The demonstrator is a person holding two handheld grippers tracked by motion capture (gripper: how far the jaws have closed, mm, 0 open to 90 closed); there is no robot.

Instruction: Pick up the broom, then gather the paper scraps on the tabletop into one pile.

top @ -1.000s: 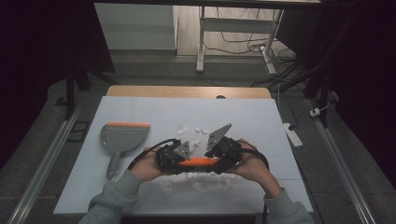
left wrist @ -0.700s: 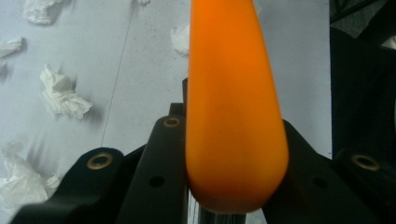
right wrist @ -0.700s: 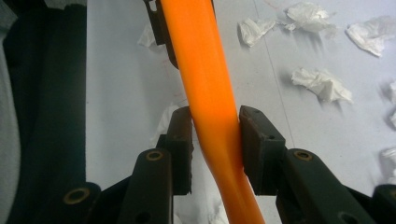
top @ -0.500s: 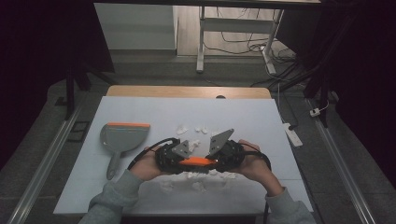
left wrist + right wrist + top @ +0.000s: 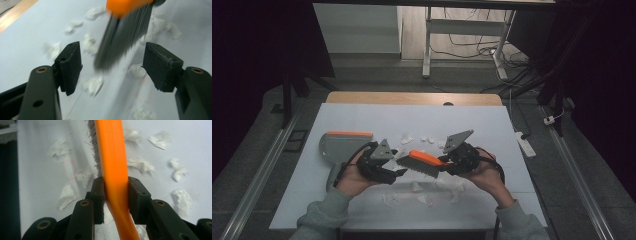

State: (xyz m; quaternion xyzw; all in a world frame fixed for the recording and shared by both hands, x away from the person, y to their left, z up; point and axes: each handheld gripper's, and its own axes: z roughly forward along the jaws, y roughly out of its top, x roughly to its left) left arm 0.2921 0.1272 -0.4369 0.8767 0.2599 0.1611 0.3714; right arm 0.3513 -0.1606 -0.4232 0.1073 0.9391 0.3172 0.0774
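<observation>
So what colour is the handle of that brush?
Bright orange. The brush handle shows best in the right gripper view, clamped in the right gripper.

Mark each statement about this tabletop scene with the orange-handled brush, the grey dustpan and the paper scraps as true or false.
1. The right gripper clamps the orange-handled grey-bristled brush. True.
2. The left gripper is shut on the bristles. False: its jaws have just been opening and stand apart, off the bristles.
3. The grey dustpan with an orange edge lies at the table's left. True.
4. The white paper scraps are inside the dustpan. False: they lie on the white table.
</observation>
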